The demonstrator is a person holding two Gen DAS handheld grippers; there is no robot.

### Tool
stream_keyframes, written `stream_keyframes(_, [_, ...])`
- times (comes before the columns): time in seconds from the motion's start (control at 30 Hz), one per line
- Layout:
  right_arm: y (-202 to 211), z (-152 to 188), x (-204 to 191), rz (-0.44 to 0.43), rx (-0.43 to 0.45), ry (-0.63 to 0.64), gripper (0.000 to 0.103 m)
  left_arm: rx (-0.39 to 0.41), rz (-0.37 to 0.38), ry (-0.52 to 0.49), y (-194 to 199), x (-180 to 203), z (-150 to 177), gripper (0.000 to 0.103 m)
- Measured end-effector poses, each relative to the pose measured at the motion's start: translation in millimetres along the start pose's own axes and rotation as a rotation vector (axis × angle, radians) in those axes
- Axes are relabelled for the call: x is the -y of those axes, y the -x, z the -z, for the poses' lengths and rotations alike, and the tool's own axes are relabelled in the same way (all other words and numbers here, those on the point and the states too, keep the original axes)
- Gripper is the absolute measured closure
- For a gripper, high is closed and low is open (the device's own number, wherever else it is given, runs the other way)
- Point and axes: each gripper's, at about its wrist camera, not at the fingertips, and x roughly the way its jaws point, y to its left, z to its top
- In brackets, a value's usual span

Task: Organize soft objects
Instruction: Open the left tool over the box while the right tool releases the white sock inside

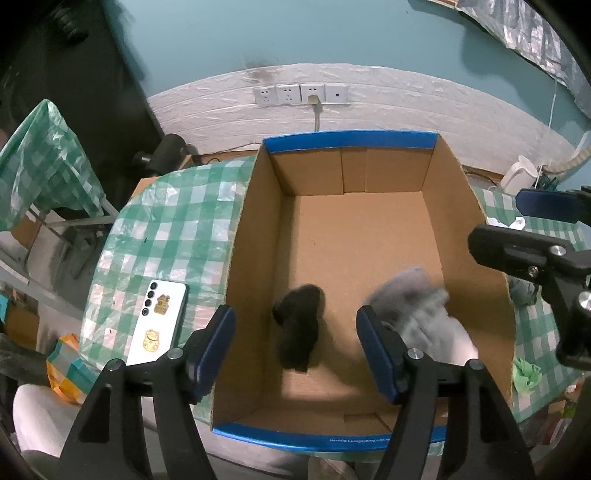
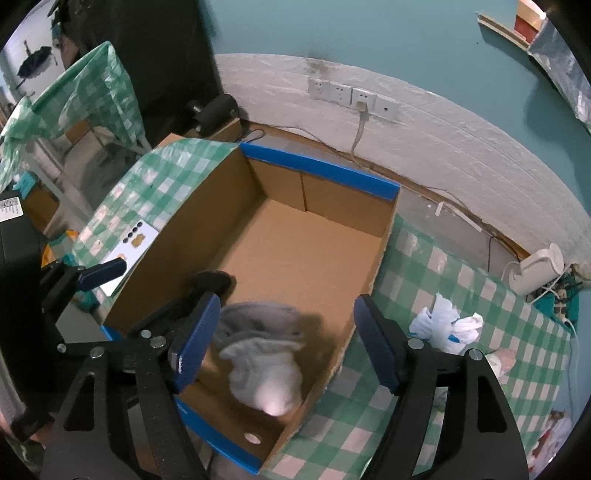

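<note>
Far wall painted blue-green point(image 1: 332, 33). Low part of wall covered in white bumpy brick-look sheet point(image 1: 406, 107). Row of four white wall sockets point(image 1: 300, 94) on that sheet, one pale plug with cord hanging down. Table with shiny green-and-white check cover point(image 1: 166, 221) sits near wall. Second check-covered stand point(image 2: 92, 92) far left. Big black cupboard point(image 1: 74, 74) left, dark. Small white round device point(image 2: 539, 269) with cables on right by wall. Silver crinkly sheet point(image 1: 535, 40) up high, right. Light soft, dim.
</note>
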Motion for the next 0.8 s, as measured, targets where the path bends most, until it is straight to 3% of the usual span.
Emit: stream_keyframes(0.8, [18.6, 30.5, 65.8, 0.083, 0.017, -0.110, 0.022, 0.020, 0.081, -0.064, 8.8, 46.1, -8.4, 0.031])
